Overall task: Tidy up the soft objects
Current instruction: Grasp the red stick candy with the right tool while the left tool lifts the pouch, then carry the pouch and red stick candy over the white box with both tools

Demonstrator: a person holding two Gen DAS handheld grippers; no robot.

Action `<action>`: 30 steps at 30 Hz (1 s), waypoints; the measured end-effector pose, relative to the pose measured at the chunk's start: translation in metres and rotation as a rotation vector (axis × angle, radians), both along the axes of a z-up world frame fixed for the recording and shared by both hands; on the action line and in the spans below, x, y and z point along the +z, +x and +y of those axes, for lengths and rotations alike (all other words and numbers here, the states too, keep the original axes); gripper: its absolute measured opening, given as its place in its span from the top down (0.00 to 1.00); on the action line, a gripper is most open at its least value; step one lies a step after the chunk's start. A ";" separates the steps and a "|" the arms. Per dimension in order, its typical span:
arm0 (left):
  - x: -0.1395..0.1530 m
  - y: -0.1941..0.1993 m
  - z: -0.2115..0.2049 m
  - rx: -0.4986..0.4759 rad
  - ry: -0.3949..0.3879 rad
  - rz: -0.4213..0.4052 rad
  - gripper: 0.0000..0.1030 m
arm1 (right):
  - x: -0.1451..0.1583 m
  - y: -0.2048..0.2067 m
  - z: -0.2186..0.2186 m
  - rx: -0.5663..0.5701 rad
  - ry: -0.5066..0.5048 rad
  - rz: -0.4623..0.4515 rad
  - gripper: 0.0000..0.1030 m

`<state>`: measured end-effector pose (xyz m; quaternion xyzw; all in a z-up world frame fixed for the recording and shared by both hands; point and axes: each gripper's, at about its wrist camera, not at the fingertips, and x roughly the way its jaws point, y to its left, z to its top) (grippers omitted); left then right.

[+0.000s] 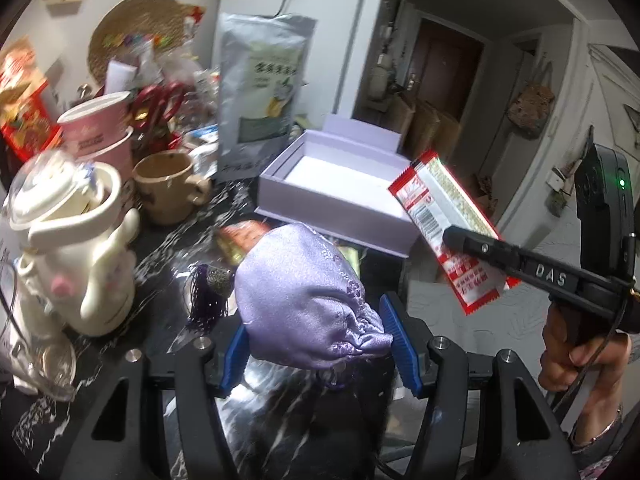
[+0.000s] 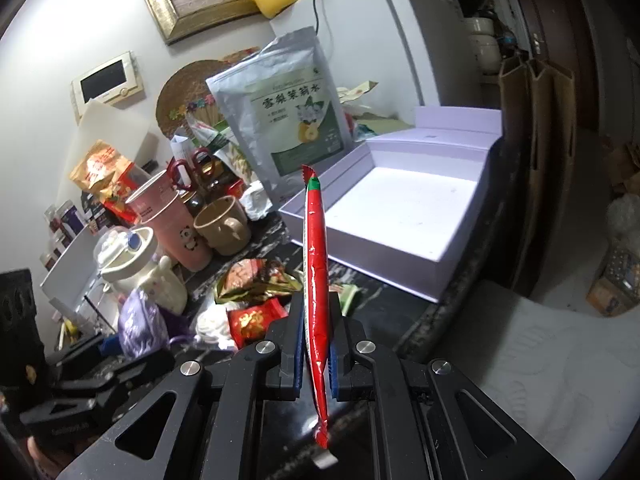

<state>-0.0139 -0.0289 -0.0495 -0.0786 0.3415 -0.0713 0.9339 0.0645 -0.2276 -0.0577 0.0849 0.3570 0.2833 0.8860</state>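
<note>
Cluttered dark marble counter runs beneath both your tools, mugs and snack bags crowding its far-left side. Your left gripper (image 1: pixel 318 344) pinches a lilac satin pouch (image 1: pixel 308 296) between its blue pads, and your right gripper (image 2: pixel 316 344) is pressed tight on a red snack packet (image 2: pixel 316 264) held edge-up. Both loads look mid-carry: the open lavender box (image 2: pixel 384 216) lies ahead of each gripper, so bring each over its tray before releasing.
</note>
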 end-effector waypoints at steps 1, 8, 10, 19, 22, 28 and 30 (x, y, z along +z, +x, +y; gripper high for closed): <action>0.003 0.000 -0.003 -0.007 0.005 -0.008 0.42 | 0.002 -0.002 -0.003 -0.004 -0.001 0.000 0.91; 0.024 0.006 -0.023 -0.063 0.023 -0.072 0.42 | 0.018 -0.019 -0.021 -0.029 -0.017 -0.025 0.91; 0.029 0.009 -0.028 -0.080 0.020 -0.086 0.42 | 0.024 -0.023 -0.025 -0.034 -0.027 -0.041 0.91; 0.056 0.030 -0.047 -0.126 0.034 -0.144 0.42 | 0.049 -0.029 -0.036 -0.054 -0.061 -0.113 0.91; 0.065 0.038 -0.052 -0.134 0.038 -0.164 0.42 | 0.056 -0.024 -0.038 -0.048 -0.058 -0.126 0.91; 0.083 0.062 -0.058 -0.143 0.048 -0.199 0.42 | 0.069 -0.007 -0.042 -0.053 -0.071 -0.165 0.91; 0.088 0.071 -0.060 -0.154 0.048 -0.208 0.42 | 0.073 0.000 -0.042 -0.055 -0.073 -0.175 0.91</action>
